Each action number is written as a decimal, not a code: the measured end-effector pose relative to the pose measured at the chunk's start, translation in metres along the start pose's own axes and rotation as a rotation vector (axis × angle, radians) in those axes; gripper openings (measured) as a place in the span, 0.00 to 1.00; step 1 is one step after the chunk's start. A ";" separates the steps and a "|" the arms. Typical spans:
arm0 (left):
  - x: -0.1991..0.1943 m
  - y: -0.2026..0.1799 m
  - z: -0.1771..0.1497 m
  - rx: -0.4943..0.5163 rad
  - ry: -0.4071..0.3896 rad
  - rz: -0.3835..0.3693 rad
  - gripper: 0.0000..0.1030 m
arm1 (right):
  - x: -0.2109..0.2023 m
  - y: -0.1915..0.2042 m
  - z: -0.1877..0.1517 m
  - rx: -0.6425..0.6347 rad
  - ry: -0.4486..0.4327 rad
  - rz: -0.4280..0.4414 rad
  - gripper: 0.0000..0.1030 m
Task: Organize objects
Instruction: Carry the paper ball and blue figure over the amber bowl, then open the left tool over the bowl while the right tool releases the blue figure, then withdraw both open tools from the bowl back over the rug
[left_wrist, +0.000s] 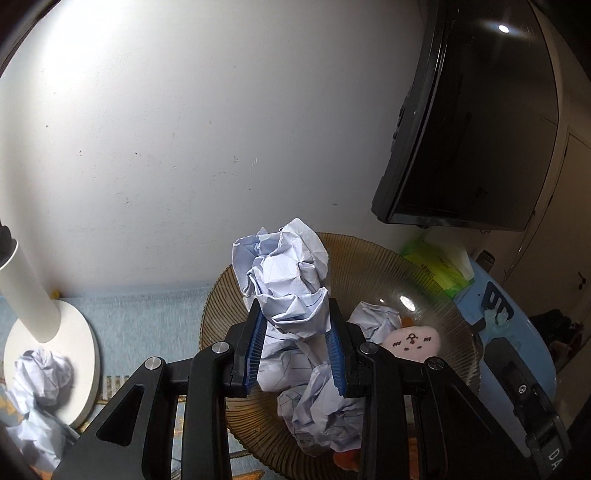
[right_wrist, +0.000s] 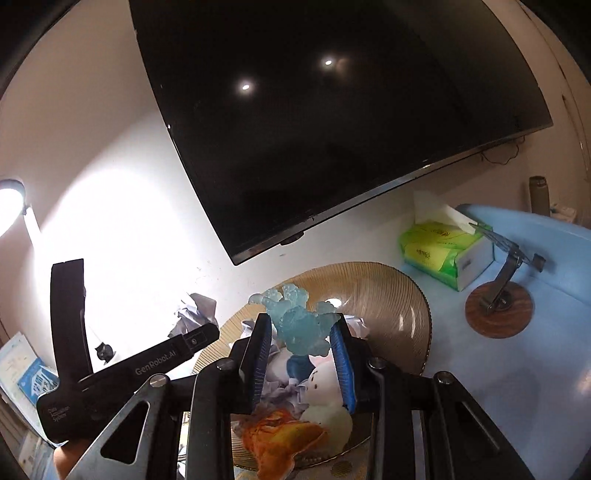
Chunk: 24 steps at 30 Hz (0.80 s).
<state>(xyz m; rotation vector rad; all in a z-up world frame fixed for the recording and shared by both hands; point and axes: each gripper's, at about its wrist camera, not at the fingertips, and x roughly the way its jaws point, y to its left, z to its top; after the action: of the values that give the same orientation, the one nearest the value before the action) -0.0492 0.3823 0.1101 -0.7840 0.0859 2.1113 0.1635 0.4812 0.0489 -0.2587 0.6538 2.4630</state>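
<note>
Left gripper (left_wrist: 295, 347): jaws clamped on a crumpled paper ball (left_wrist: 284, 280), held above the ribbed amber glass plate (left_wrist: 436, 280). Right gripper (right_wrist: 301, 350): jaws clamped on a translucent blue figurine (right_wrist: 295, 317), over the same plate. Black screen (right_wrist: 332, 110), on the wall behind. Blue table (right_wrist: 517, 369). Lamp base (left_wrist: 55, 354), white, round, with another paper ball (left_wrist: 42, 373) lying on it. Green tissue box (right_wrist: 439, 251), just beyond the plate. Pink plush toy (left_wrist: 410, 341), lying on the plate.

left gripper (left_wrist: 296, 325): raised, jaws clamped on something | right gripper (right_wrist: 300, 341): raised, jaws clamped likewise
</note>
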 end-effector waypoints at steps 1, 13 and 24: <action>-0.001 0.000 -0.001 0.010 -0.013 0.008 0.27 | 0.001 0.001 0.000 -0.010 -0.003 -0.008 0.31; -0.029 0.009 -0.002 -0.039 -0.225 0.106 1.00 | 0.015 -0.001 -0.009 0.036 -0.072 -0.055 1.00; -0.055 0.031 0.013 -0.171 -0.290 0.117 1.00 | 0.023 -0.011 -0.007 0.067 -0.010 0.002 1.00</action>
<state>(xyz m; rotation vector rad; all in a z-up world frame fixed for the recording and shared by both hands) -0.0552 0.3280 0.1445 -0.5744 -0.2116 2.3448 0.1515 0.4969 0.0314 -0.2190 0.7311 2.4374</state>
